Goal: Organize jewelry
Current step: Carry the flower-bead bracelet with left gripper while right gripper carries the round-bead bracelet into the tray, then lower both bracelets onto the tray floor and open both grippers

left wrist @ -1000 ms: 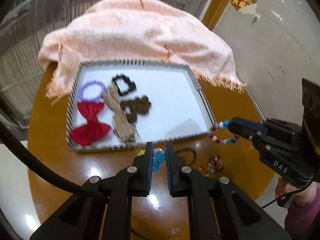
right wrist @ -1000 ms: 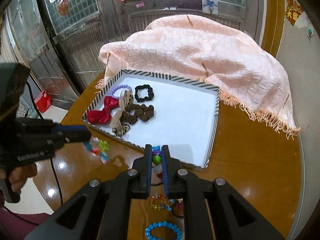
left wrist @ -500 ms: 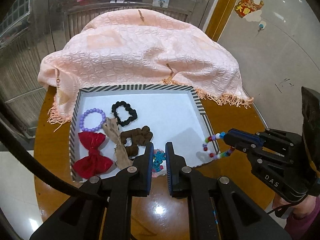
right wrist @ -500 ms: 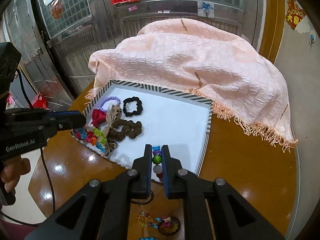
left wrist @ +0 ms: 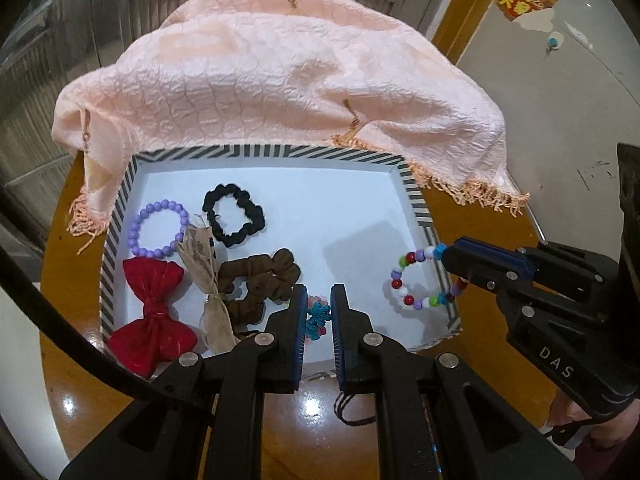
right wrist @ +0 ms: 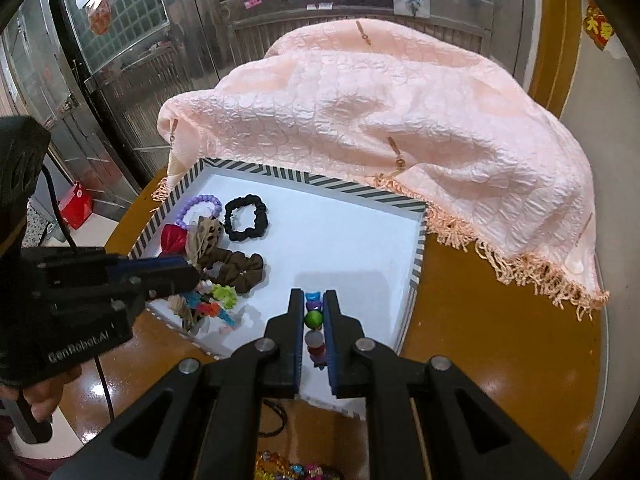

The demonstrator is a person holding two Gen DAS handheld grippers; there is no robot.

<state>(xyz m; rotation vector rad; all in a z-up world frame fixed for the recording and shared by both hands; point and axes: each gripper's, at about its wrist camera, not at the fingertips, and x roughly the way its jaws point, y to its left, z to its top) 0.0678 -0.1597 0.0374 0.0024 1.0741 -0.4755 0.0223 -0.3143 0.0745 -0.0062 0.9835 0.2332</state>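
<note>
A white tray with a striped rim (left wrist: 264, 152) (right wrist: 312, 180) lies on the round wooden table. My left gripper (left wrist: 319, 312) is shut on a colourful charm bracelet (left wrist: 318, 318) (right wrist: 208, 308), held just over the tray's near edge. My right gripper (right wrist: 313, 312) (left wrist: 450, 256) is shut on a multicoloured bead bracelet (left wrist: 416, 280) (right wrist: 314, 320), held over the tray's right side. In the tray lie a purple bead bracelet (left wrist: 158, 230), a black scrunchie (left wrist: 234, 220), a brown scrunchie (left wrist: 260, 280), a red bow (left wrist: 154, 316) and a beige bow (left wrist: 204, 268).
A pink fringed cloth (left wrist: 280, 72) (right wrist: 380, 120) covers something bulky behind the tray and overhangs its far rim. A black hair tie (left wrist: 352, 412) lies on the table (left wrist: 80, 380) below my left gripper. More beaded jewellery (right wrist: 296, 468) lies at the table's near edge.
Both grippers have moved forward over the tray with their bracelets. The left one came from the table in front of the tray, the right one from beside its right edge.
</note>
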